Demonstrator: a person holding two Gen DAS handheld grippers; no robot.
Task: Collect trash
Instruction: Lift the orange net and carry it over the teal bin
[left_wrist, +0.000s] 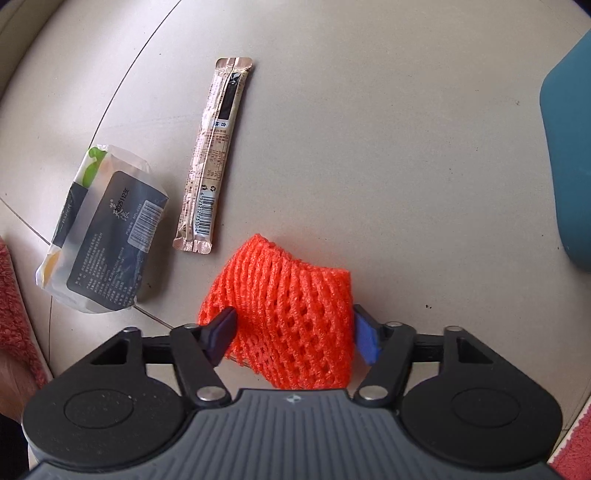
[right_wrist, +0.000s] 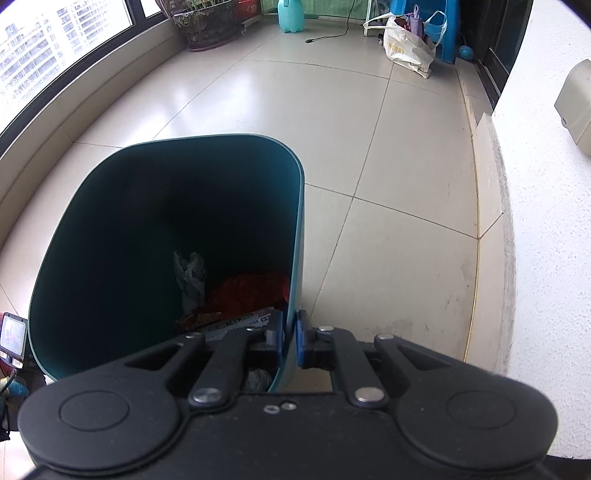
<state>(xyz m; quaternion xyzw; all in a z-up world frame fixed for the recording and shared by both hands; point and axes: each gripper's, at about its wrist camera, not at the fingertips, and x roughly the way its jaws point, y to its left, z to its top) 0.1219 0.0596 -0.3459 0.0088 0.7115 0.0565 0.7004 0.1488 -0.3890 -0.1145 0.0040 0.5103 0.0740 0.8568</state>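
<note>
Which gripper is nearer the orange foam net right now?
Left. The left gripper has its jaws on either side of the orange foam net. The right gripper is clamped on the teal bin's wall; no net shows beside it.

Support surface: pale beige tiled floor (left_wrist: 369, 147) with thin grout lines. Lying flat on it, left: long narrow printed foil sachet (left_wrist: 212, 158), and nearer, further left, a clear plastic wrapper with dark label (left_wrist: 103, 236). Teal plastic bin (left_wrist: 569, 155) at right edge.
</note>
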